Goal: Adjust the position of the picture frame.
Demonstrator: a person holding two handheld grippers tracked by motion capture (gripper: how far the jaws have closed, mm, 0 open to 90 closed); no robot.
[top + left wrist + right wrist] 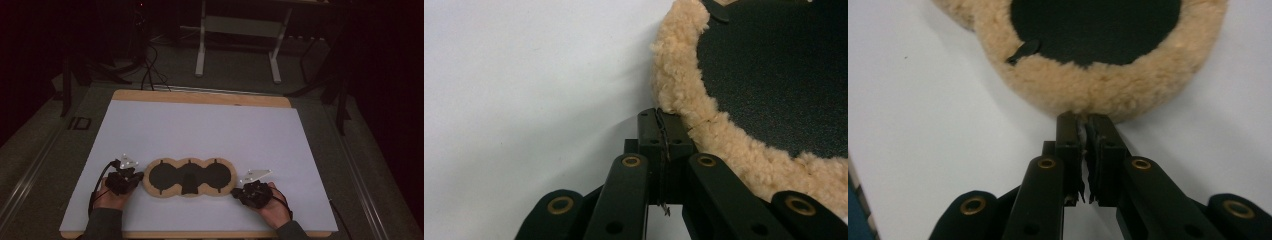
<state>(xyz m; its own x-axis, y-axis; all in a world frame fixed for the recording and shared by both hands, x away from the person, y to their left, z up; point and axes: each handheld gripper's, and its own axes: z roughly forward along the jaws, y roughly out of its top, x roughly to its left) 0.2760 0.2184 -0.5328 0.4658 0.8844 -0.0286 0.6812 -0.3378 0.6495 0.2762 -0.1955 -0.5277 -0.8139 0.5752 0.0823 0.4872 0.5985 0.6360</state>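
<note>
Here, two grippers meet the opposite ends of a fleece-edged mat on the white worktop (210, 130).
The mat (190, 177), three joined black rounds with tan fleece trim, lies flat near the worktop's front edge. The left gripper (134, 178) has its jaws pressed together at the mat's left edge; the right gripper (238, 191) pinches the fleece at the right edge, jaws nearly together.

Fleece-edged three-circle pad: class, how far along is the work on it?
Done: the pad lies flat on the white table. In hand: the left tool and right tool, jaws closed, meet its fleece ends; a pinch can't be confirmed. Left: lifting or moving it.
</note>
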